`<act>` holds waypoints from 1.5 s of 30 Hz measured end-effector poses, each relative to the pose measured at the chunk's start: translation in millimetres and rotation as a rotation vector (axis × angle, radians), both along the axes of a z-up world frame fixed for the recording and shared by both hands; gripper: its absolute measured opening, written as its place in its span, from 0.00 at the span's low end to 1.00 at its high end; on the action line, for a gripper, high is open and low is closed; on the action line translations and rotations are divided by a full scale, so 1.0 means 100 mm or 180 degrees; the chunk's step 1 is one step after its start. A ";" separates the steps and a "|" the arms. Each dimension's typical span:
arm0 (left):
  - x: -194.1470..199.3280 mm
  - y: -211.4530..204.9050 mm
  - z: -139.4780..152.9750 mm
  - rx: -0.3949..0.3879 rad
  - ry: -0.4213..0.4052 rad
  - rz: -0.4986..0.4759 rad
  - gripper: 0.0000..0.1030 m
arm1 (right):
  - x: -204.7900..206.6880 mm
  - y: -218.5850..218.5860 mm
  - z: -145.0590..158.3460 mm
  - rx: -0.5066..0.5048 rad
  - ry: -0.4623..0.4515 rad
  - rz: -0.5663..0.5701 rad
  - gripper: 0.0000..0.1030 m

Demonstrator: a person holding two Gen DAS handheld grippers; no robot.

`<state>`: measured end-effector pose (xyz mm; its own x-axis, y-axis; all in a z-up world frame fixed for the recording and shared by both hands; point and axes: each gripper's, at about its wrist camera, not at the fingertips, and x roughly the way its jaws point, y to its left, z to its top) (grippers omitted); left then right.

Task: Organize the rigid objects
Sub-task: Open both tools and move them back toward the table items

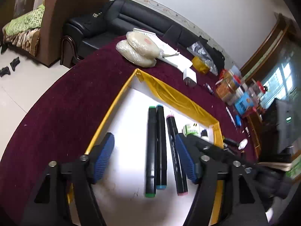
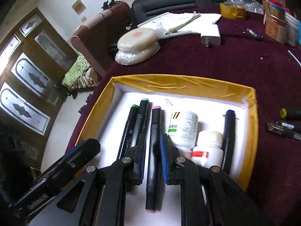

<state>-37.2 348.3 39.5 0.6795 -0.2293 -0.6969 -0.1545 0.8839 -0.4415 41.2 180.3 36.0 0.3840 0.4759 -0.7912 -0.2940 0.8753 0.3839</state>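
A white tray with a yellow taped rim (image 2: 188, 85) (image 1: 175, 92) lies on the maroon table. Three black markers lie side by side in it: green-capped (image 1: 151, 150), blue-capped (image 1: 161, 146) and pink-capped (image 2: 153, 150) (image 1: 175, 150). My right gripper (image 2: 153, 139) is shut on the pink-capped marker, a blue pad on each side of its barrel. My left gripper (image 1: 144, 139) stands open over the tray, straddling the green-capped and blue-capped markers without touching them. One left finger (image 2: 80, 150) shows at the lower left of the right wrist view.
Also in the tray are a white bottle with a green label (image 2: 183, 128), a smaller white bottle with a red band (image 2: 208, 148) and a dark-blue-capped marker (image 2: 228, 137). Beyond it lie wrapped round cakes (image 2: 137, 45), papers, a charger (image 2: 210, 34) and a tape roll (image 2: 232, 10); screwdrivers (image 2: 286, 126) lie to its right.
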 end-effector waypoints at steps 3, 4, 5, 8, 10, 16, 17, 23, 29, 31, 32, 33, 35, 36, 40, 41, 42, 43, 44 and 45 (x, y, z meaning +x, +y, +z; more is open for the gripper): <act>-0.05 -0.07 0.00 0.0102 0.0042 -0.0026 0.76 | -0.12 -0.15 0.12 0.0110 -0.0088 -0.0001 0.15; -0.09 -0.07 0.00 0.0093 0.0022 -0.0024 0.77 | -0.17 -0.21 0.18 0.0154 -0.0137 0.0017 0.15; -0.12 -0.08 0.00 0.0074 -0.0001 -0.0025 0.78 | -0.24 -0.29 0.24 0.0183 -0.0216 0.0037 0.16; -0.20 -0.04 0.00 -0.0023 -0.0117 -0.0035 0.79 | -0.45 -0.55 0.42 0.0199 -0.0465 0.0064 0.21; -0.23 -0.04 0.01 -0.0020 -0.0127 -0.0008 0.79 | -0.56 -0.77 0.50 0.0208 -0.0593 0.0035 0.27; -0.38 -0.22 0.23 -0.0222 -0.0268 -0.0083 0.79 | -0.81 -1.69 0.62 0.0205 -0.0867 -0.0364 0.31; -0.43 -0.30 0.30 -0.0226 -0.0325 -0.0114 0.79 | -0.82 -1.86 0.63 0.0213 -0.0883 -0.0461 0.33; -0.56 -0.90 0.58 -0.0062 -0.0433 -0.0394 0.79 | -0.78 -2.91 0.53 0.0349 -0.0858 -0.1096 0.34; -0.42 -1.60 0.53 -0.0040 -0.0197 -0.0884 0.79 | -0.67 -3.62 0.37 0.0472 -0.0813 -0.1621 0.34; -0.39 -1.85 0.50 0.0060 -0.0164 -0.1020 0.79 | -0.62 -3.76 0.31 0.0477 -0.0798 -0.1704 0.34; -0.37 -1.97 0.49 0.0106 -0.0142 -0.1085 0.79 | -0.58 -3.81 0.27 0.0471 -0.0793 -0.1734 0.34; -0.35 -2.07 0.47 0.0146 -0.0117 -0.1143 0.79 | -0.54 -3.84 0.23 0.0462 -0.0783 -0.1755 0.34; -0.30 -2.25 0.43 0.0225 -0.0053 -0.1258 0.79 | -0.46 -3.91 0.15 0.0439 -0.0765 -0.1791 0.34; -0.25 -2.36 0.41 0.0293 -0.0013 -0.1329 0.79 | -0.43 -3.94 0.11 0.0428 -0.0765 -0.1804 0.34; -0.01 -2.61 0.36 0.0614 0.0088 -0.1426 0.79 | -0.39 -4.08 -0.06 0.0555 -0.0681 -0.1827 0.34; 0.08 -2.66 0.35 0.0667 0.0111 -0.1420 0.79 | -0.38 -4.11 -0.10 0.0607 -0.0628 -0.1820 0.34; 0.17 -2.71 0.34 0.0689 0.0128 -0.1411 0.79 | -0.38 -4.13 -0.12 0.0655 -0.0593 -0.1805 0.34; 0.27 -2.75 0.33 0.0682 0.0138 -0.1404 0.79 | -0.38 -4.13 -0.14 0.0697 -0.0562 -0.1789 0.34; 0.37 -2.80 0.32 0.0681 0.0140 -0.1406 0.79 | -0.39 -4.14 -0.16 0.0727 -0.0531 -0.1770 0.34; 0.46 -2.84 0.31 0.0718 0.0133 -0.1402 0.79 | -0.39 -4.13 -0.17 0.0747 -0.0508 -0.1754 0.34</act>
<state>9.2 64.2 70.3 0.5223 -0.3288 -0.7868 0.2417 0.9419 -0.2332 2.6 -233.1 18.8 0.7278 0.3284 -0.6020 0.1074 0.8125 0.5730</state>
